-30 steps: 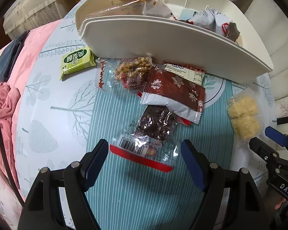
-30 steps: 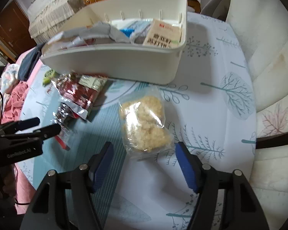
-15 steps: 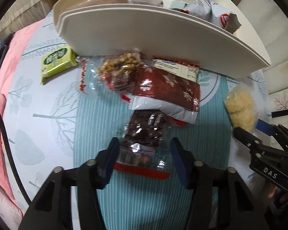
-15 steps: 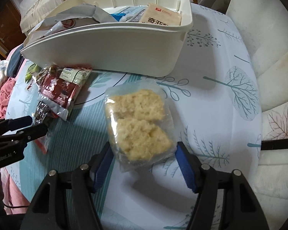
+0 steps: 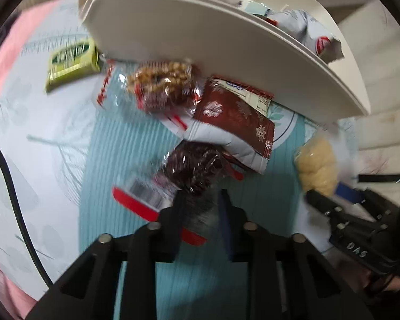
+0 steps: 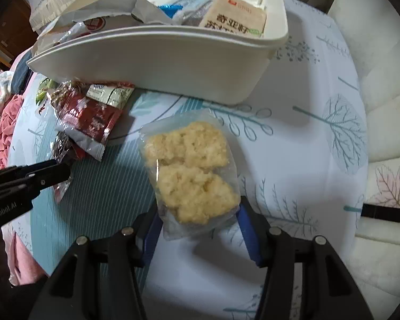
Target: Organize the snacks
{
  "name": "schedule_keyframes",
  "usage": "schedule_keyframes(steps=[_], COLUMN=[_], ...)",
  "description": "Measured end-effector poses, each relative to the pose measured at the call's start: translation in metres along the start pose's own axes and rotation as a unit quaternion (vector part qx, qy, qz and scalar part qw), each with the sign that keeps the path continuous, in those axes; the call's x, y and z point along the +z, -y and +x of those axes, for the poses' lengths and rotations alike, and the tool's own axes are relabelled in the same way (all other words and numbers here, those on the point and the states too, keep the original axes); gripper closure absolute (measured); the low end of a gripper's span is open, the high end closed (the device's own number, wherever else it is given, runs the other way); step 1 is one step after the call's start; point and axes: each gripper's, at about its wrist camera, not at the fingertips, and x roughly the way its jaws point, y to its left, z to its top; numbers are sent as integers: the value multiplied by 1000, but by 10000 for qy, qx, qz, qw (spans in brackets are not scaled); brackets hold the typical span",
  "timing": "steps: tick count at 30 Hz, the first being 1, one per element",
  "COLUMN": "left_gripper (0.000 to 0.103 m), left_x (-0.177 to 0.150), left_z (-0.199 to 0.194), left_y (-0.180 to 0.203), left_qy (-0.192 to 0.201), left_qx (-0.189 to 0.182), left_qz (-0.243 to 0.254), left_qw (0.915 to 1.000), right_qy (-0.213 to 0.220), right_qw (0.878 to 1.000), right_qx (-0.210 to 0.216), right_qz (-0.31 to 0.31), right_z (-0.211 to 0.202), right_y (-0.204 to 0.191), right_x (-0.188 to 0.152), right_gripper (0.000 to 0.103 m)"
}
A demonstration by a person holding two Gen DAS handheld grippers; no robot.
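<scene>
Right wrist view: white bin [image 6: 173,61] spans the far counter [image 6: 306,133], already part filled. Since a second ago both tools have dropped onto packets. Right tool [image 6: 197,229] is closing around the near end of the rice-cracker bag [image 6: 192,170]. Left tool [image 5: 200,208] is closing, clamped on the dark snack packet [image 5: 192,170], now lifting off the counter. Open counter lies right; bin's near wall must be cleared.

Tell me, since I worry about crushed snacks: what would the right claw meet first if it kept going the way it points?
Probably the clear bag of pale rice cakes, already lying between the closing right claw; directly beneath it is the tablecloth. Depth is hard to judge.
</scene>
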Motion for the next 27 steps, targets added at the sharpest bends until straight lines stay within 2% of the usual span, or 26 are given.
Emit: schedule_keyframes(steps=[2, 5, 10, 14, 20, 27], left_gripper=[93, 97, 98, 99, 100, 100], left_x=[-1, -7, -12, -14, -19, -33], left_z=[-1, -5, -8, -20, -53, -121], left_y=[-1, 6, 8, 9, 7, 12], left_qy=[-70, -83, -36, 271, 665, 1360], left_qx=[-108, 207, 340, 217, -92, -343], left_qz=[15, 194, 10, -289, -562, -862], left_qw=[9999, 9996, 9994, 9990, 9962, 9864], right_qy=[-33, -27, -20, 2, 281, 718], right_qw=[10000, 9999, 9985, 9975, 9949, 9873], right_qx=[47, 160, 522, 687, 964, 1289], right_qz=[-2, 49, 189, 149, -30, -590], right_z=[0, 1, -6, -13, -37, -78], right_y=[0, 2, 15, 22, 23, 3], right_x=[1, 0, -12, -23, -35, -26], right_gripper=[49, 49, 49, 49, 49, 49])
